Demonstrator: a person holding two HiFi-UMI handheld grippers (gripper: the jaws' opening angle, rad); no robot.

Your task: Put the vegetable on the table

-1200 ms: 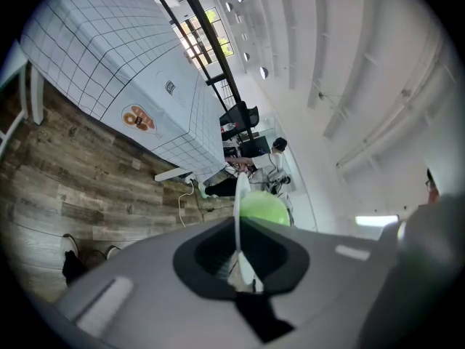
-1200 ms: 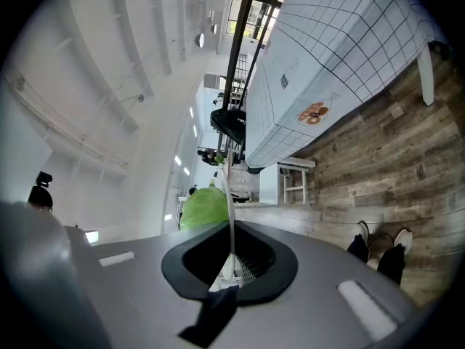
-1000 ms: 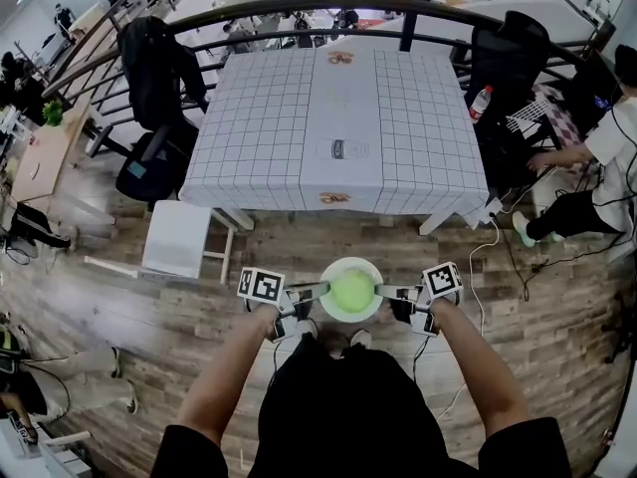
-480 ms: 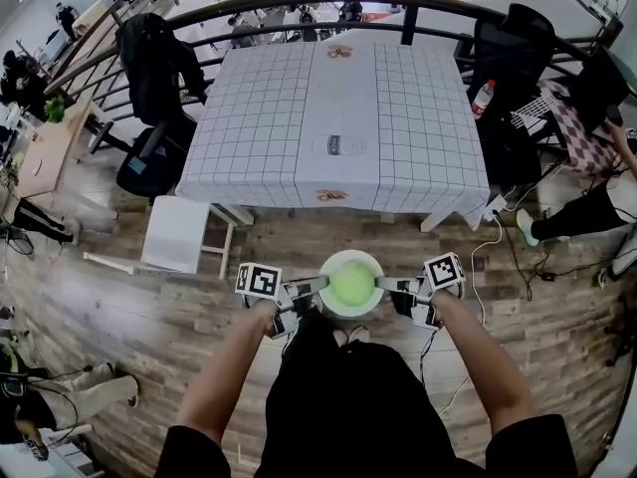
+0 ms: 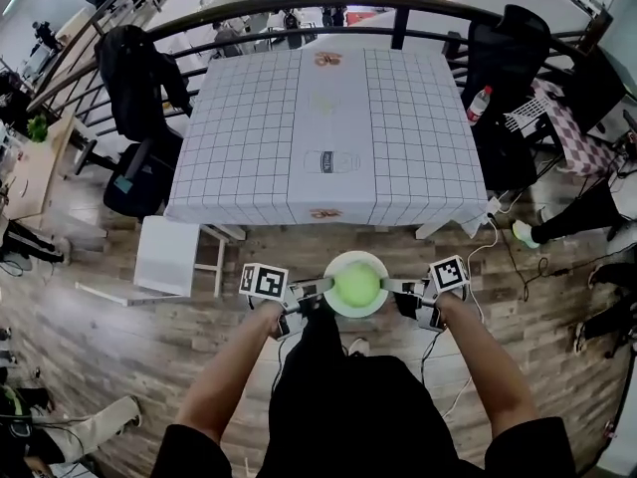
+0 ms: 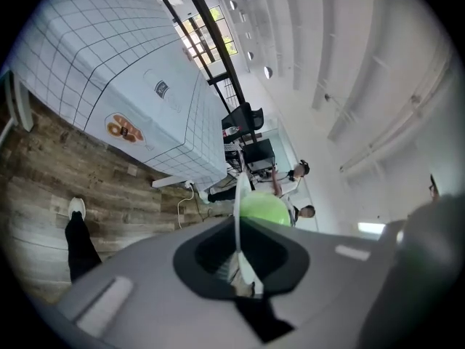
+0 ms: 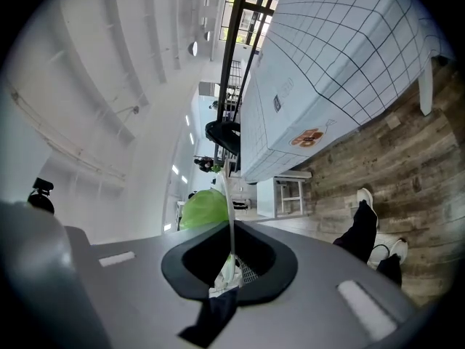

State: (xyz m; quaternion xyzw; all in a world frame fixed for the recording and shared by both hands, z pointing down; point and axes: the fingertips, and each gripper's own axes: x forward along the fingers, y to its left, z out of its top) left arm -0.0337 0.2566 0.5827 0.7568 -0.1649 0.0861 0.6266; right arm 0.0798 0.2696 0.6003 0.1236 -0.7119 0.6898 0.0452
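Pinching opposite edges of a white plate [image 5: 335, 304], the left gripper [image 5: 317, 289] and the right gripper [image 5: 390, 287] each had their jaws clamped tight on the thin rim, one on the plate's left side and one on its right. In both gripper views the rim ran edge-on straight into the closed jaws. A round, pale green vegetable [image 5: 356, 287] sat in the middle of the plate, which was held about level in the air just in front of the person's body, over the wooden floor [image 5: 119, 327]. The person's bare forearms reached forward to the grippers, and a white shoe [image 6: 76, 208] showed below on the planks. Ahead, apart from the plate, stood the table [image 5: 249, 137], covered with a white cloth marked in a dark grid. A small white stool [image 5: 169, 257] stood by the table's near left corner. Black chairs [image 5: 134, 78] stood at both sides of the table, a bottle [image 5: 479, 103] showed near the right one, and a dark curved railing [image 5: 299, 3] ran behind the far edge.
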